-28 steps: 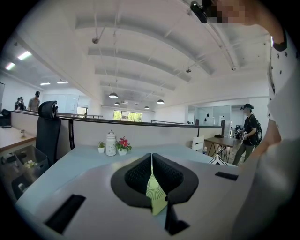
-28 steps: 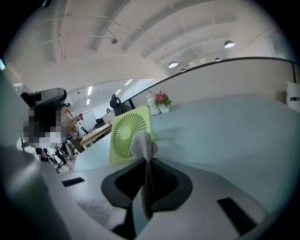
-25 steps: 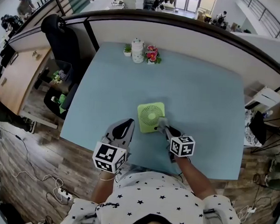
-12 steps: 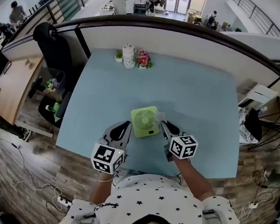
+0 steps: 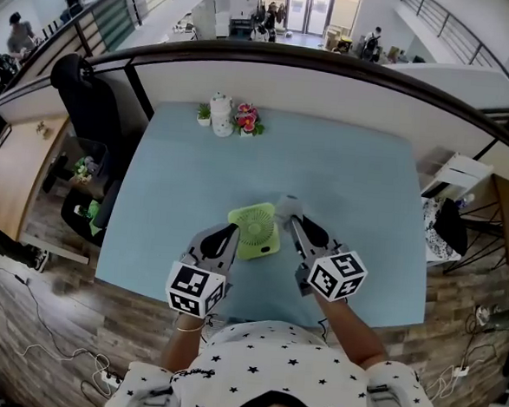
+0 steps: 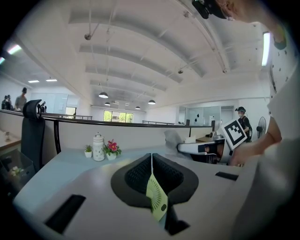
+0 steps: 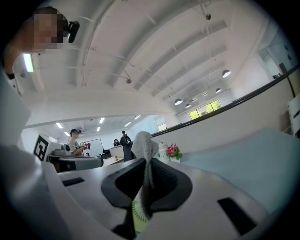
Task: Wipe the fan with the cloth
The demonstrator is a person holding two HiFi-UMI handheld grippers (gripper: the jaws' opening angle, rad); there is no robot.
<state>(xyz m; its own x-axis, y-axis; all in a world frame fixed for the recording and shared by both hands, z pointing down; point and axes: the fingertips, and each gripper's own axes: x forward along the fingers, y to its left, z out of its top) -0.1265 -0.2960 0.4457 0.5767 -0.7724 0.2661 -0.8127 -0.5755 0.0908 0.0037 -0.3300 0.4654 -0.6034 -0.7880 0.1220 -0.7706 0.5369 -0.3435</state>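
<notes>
Fan: the small green fan [image 5: 254, 229] sits on the pale blue table [image 5: 360, 188], close to the near edge, with its round grille facing up toward the head camera.
Hold on the fan: the left gripper [image 5: 229, 230] has its jaws closed on the fan's left rim. In its own view the fan [image 6: 156, 199] shows edge-on as a thin green sliver pinched between the pads.
Cloth: a grey cloth [image 5: 286, 207] is bunched at the fan's far right corner. It looks to be touching the casing there, though the head view is too small to be sure.
Hold on the cloth: the right gripper [image 5: 293, 220] is clamped on the cloth [image 7: 144, 154], with a tuft standing past the tips and the fan's green just below.
Step in hand: judged as wiping the grille face, starting from the right corner.
Doing it well: press the loose tuft, not the jaw tips, onto the grille. Draw it across toward the left gripper in overlapping strokes, while the left grip stops the light fan from sliding or tipping.
Risk: the narrow rim pinch may twist under hard pressure.
Further off: a white jar [image 5: 220, 114] and flowers [image 5: 246, 119] stand at the far edge, well apart from the work.
</notes>
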